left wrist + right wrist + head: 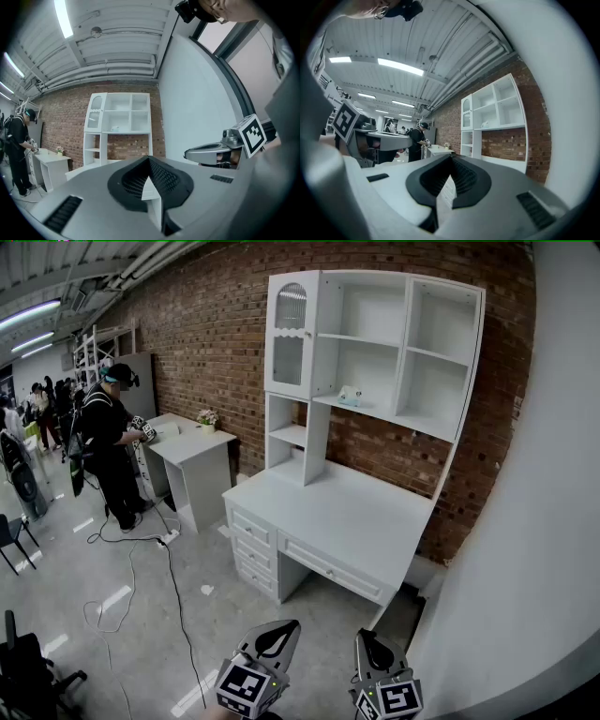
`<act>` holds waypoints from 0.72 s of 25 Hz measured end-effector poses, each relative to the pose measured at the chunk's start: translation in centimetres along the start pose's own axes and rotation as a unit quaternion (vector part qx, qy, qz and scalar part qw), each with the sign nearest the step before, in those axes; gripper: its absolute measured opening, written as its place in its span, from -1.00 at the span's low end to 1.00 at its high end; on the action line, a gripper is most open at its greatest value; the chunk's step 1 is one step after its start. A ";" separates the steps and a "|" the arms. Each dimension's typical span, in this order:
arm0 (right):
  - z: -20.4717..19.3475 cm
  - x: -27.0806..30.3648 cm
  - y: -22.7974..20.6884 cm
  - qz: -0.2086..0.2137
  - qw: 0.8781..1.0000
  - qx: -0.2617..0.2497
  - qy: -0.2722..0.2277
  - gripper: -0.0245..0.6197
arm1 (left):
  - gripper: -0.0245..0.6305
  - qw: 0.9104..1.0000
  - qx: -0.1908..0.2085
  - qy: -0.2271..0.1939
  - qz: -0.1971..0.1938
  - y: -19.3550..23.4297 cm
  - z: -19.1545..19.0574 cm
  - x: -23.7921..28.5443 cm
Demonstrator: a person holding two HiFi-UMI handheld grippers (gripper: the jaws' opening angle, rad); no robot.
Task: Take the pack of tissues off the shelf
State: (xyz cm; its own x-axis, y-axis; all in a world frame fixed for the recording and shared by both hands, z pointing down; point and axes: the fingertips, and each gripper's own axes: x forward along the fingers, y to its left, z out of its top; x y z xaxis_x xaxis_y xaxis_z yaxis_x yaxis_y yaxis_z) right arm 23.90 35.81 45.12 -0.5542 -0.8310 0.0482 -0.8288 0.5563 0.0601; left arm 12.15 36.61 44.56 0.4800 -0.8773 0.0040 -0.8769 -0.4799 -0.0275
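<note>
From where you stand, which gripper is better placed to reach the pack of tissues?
Probably right: left gripper and right gripper are both shut and empty, but the right lines up nearer the pack of tissues.

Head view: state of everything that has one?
pack of tissues: on the hutch's middle shelf, not yet taken
left hand-held gripper: shut, empty
right hand-held gripper: shut, empty
glass cabinet door: closed
desk drawers: closed
</note>
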 end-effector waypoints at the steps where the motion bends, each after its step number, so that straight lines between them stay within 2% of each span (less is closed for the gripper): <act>1: 0.0 0.0 -0.1 0.000 1.000 -0.001 0.000 -0.91 | -0.92 1.000 -0.002 0.001 0.002 0.1 -0.1 0.1; 13: 0.0 -0.3 -1.1 -0.010 1.000 0.002 -0.008 -0.90 | -0.92 1.000 -0.010 0.003 0.012 -0.6 0.0 0.0; 18: -0.2 0.2 -1.8 -0.017 1.000 -0.004 -0.007 -0.90 | -0.92 0.999 -0.014 -0.001 0.030 0.0 -0.1 0.2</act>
State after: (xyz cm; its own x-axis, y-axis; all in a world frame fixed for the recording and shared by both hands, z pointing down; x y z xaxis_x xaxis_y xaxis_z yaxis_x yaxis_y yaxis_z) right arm 25.32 34.60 45.20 -0.5272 -0.8491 0.0324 -0.8463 0.5281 0.0701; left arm 12.23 36.46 44.69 0.4273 -0.9041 0.0020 -0.9041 -0.4273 0.0001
